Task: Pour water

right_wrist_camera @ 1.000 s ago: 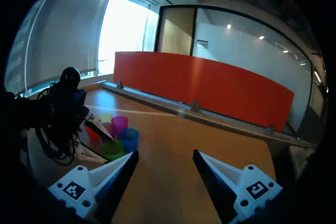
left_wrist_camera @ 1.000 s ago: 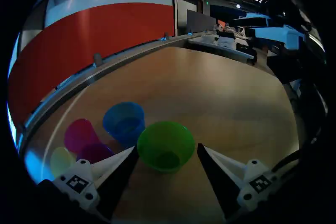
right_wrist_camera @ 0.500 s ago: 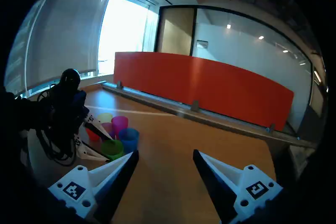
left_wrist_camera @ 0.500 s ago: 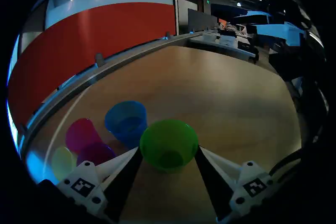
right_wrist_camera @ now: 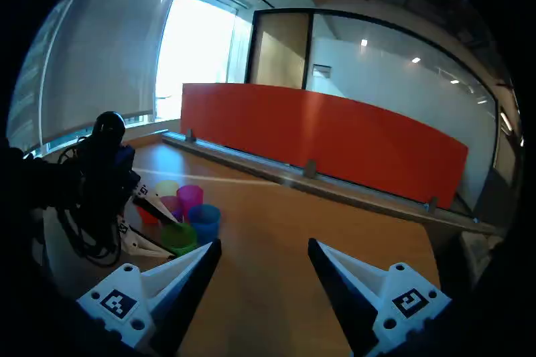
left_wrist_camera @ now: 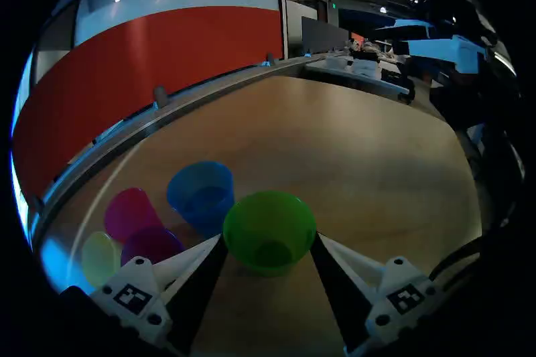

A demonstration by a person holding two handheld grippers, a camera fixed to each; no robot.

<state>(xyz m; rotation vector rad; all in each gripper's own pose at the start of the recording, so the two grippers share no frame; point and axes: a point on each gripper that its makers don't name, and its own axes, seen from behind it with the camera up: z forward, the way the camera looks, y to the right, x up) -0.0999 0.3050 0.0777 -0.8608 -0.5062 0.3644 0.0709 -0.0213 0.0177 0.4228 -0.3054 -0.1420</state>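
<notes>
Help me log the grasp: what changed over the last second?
The left gripper closed its fingers onto the green cup. The right gripper stayed open and still, and the blue cup did not move.

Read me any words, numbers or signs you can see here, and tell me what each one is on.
No readable text anywhere.
Left gripper, right gripper: black-and-white square code markers, no letters.
Wall sign: too small to read.
Green cup: no print seen.
</notes>
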